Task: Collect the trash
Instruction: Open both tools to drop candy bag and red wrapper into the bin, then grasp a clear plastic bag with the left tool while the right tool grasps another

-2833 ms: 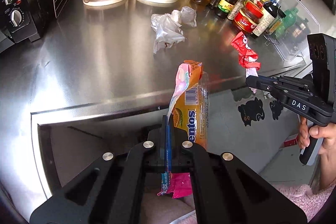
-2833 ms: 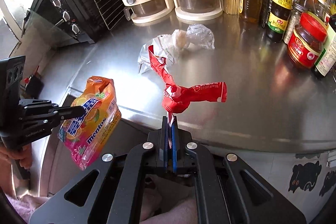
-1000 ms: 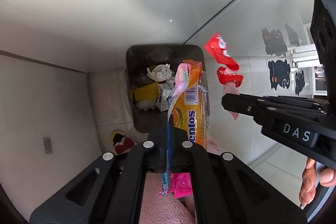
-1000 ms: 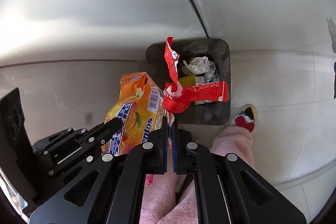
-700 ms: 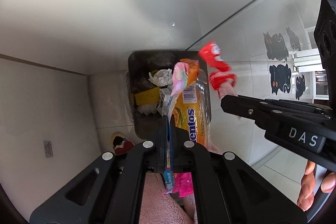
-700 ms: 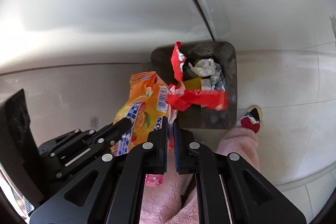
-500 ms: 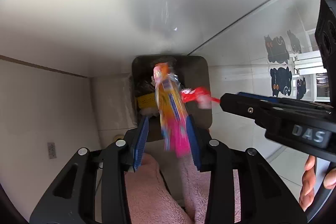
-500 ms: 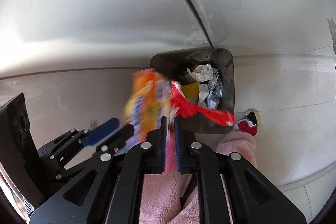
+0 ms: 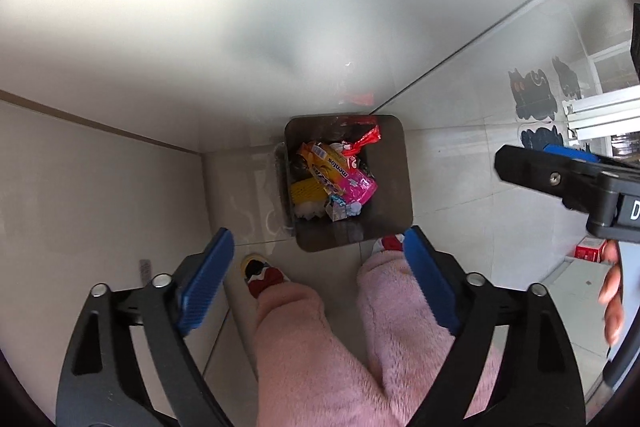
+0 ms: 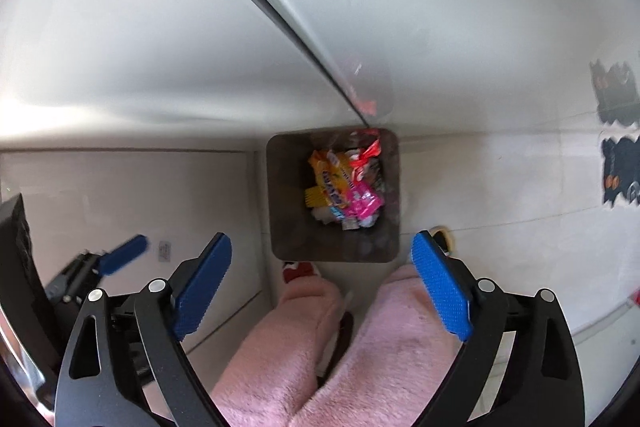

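In the dark square bin [image 9: 390, 187] on the tiled floor: orange "mentos" bag [image 9: 328, 167] lying on top of the other trash, red wrapper [image 9: 362, 141] at its far edge against the bin wall. Left gripper [image 9: 316, 247] above, jaws opening, blue pads wide apart, nothing between. Right gripper [image 10: 322, 251] same: opening, empty. Right gripper body shows partial letter "D"

Pink fleece trousers [image 9: 304, 351], cat stickers [image 9: 532, 99]
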The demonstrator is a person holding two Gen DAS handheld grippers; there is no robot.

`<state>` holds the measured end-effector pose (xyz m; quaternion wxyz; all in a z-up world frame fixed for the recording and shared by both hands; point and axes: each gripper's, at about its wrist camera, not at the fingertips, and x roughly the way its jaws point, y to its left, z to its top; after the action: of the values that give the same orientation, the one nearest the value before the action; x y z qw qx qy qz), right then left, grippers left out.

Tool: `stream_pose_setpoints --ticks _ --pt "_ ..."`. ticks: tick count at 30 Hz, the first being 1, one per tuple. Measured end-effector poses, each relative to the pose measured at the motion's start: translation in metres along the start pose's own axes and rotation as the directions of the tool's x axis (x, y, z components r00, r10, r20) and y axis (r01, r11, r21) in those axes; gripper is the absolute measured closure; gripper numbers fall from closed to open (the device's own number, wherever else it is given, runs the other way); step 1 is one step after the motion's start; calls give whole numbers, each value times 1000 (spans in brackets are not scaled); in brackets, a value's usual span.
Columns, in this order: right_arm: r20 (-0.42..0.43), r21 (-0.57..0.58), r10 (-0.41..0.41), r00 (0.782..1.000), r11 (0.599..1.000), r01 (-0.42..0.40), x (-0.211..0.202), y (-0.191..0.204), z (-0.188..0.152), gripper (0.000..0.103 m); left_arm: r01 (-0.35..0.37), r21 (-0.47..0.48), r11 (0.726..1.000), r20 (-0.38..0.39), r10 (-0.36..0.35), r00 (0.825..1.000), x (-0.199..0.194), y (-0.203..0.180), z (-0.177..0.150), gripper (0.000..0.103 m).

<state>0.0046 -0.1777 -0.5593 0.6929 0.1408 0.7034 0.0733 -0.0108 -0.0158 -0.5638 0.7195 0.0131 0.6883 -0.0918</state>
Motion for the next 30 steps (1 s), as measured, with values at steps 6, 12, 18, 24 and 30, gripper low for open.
stream_pose_setpoints --ticks 6,12,18,24,30 --pt "57 -36 -15 998 999 17 -56 5 -18 3 -1 39 999 77 -2 997 -69 -3 -12 8" --pt "137 -53 56 989 997 -50 -122 4 -36 3 6 40 999 189 -13 982 -135 -5 -18 8" --pt "266 -101 71 961 994 -45 -190 12 -37 3 16 35 999 294 -26 955 -192 -2 -7 8" --pt "347 -122 115 931 990 -76 -237 22 -17 3 -15 37 999 388 -1 921 -237 -4 18 8" --pt "420 -165 116 900 985 -49 -262 40 17 3 -26 57 998 453 -2 891 -268 -4 55 8"
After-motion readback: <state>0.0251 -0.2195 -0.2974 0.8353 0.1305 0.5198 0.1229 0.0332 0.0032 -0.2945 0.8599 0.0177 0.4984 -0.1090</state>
